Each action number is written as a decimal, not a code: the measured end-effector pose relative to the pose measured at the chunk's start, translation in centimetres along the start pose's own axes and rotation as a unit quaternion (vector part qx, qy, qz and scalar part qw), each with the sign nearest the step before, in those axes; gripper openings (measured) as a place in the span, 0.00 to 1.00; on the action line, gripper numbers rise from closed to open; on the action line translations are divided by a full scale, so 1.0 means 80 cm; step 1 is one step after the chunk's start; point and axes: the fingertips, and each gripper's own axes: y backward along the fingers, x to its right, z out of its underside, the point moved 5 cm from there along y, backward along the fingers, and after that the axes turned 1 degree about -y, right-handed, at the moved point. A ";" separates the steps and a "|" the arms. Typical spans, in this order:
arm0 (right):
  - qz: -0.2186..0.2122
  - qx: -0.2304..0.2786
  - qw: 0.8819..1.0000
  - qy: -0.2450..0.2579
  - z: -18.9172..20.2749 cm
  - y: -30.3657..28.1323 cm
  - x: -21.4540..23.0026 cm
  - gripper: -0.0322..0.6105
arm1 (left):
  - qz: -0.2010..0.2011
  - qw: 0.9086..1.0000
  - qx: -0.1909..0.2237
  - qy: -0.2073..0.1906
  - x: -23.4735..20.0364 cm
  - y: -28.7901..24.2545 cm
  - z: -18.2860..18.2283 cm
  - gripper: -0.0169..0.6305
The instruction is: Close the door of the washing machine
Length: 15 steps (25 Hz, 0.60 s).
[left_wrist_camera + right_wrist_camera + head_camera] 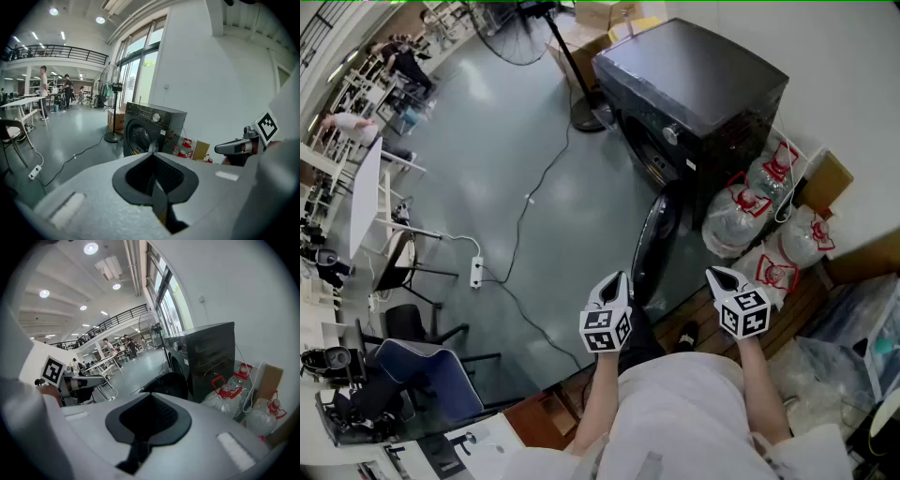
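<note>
A black front-loading washing machine (694,94) stands against the white wall, also seen in the left gripper view (150,129) and the right gripper view (206,357). Its round door (654,246) hangs wide open, swung out toward me, edge-on in the head view and dark in the right gripper view (168,385). My left gripper (617,279) is shut and empty, just left of the door's outer edge. My right gripper (719,277) is shut and empty, to the right of the door, in front of the water jugs. Neither touches the door.
Several large water jugs with red handles (750,216) sit right of the machine, beside a cardboard box (825,183). A floor fan (581,103) and cable (534,197) lie left of the machine. A power strip (475,272), chairs and tables (366,197) are further left.
</note>
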 end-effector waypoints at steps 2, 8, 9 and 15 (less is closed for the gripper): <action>0.000 0.001 1.000 -0.001 -0.001 -0.002 0.002 0.05 | -0.002 1.000 -0.003 0.001 -0.002 -0.002 0.002 0.04; 0.001 0.003 1.000 0.000 -0.003 -0.005 0.005 0.05 | -0.002 1.000 -0.010 -0.003 0.000 -0.008 0.008 0.04; 0.002 0.004 1.000 0.000 -0.003 -0.005 0.005 0.05 | -0.002 1.000 -0.012 -0.005 0.001 -0.009 0.009 0.04; -0.009 0.019 1.000 -0.012 -0.006 -0.002 0.004 0.05 | 0.014 0.999 -0.031 -0.023 0.005 -0.032 0.019 0.04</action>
